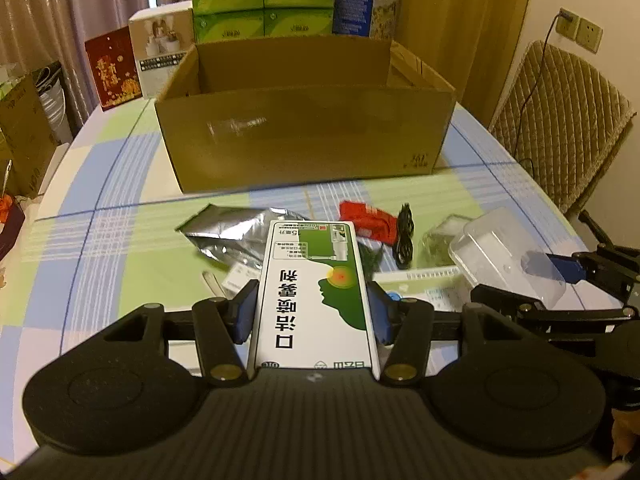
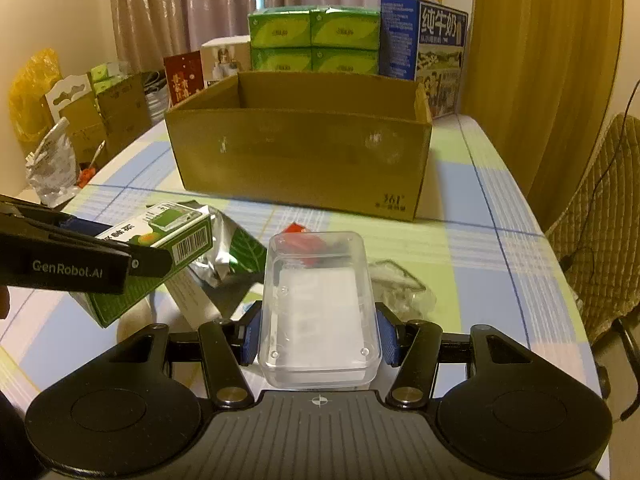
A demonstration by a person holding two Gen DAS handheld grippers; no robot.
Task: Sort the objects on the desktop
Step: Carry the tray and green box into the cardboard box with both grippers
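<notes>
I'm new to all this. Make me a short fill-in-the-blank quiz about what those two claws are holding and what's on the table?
1. The left gripper clamps a white and ____ medicine box.
2. The right gripper grips a clear ____ container.
3. Behind the clutter stands an open ____ box.
4. The red packet lies beside a coiled ____ cable.

Missing words: green; plastic; cardboard; black
</notes>
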